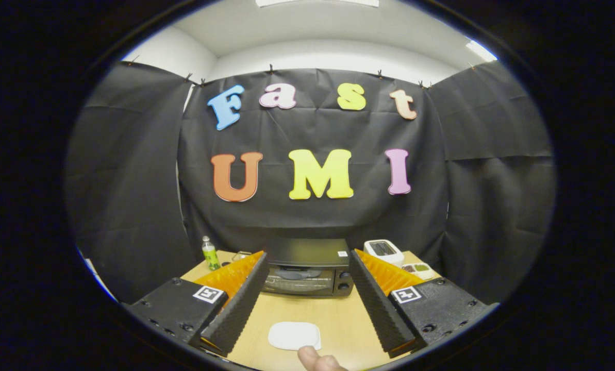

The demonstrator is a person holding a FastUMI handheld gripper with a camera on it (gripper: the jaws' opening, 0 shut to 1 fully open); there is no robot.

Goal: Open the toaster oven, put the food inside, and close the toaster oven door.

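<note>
A black toaster oven (307,268) stands at the back of the wooden table (338,314), its glass door shut, seen beyond and between my fingers. A flat white piece (294,335), plate or food I cannot tell, lies on the table near me, between the fingers. A person's fingertip (315,359) shows just behind it at the near edge. My gripper (307,260) is open, held above the table and pointed at the oven, with nothing between its fingers.
A small green bottle (210,253) stands left of the oven. A white device (384,251) and a small white tray with bits in it (417,269) sit to the oven's right. Black cloth walls close the booth behind and at both sides.
</note>
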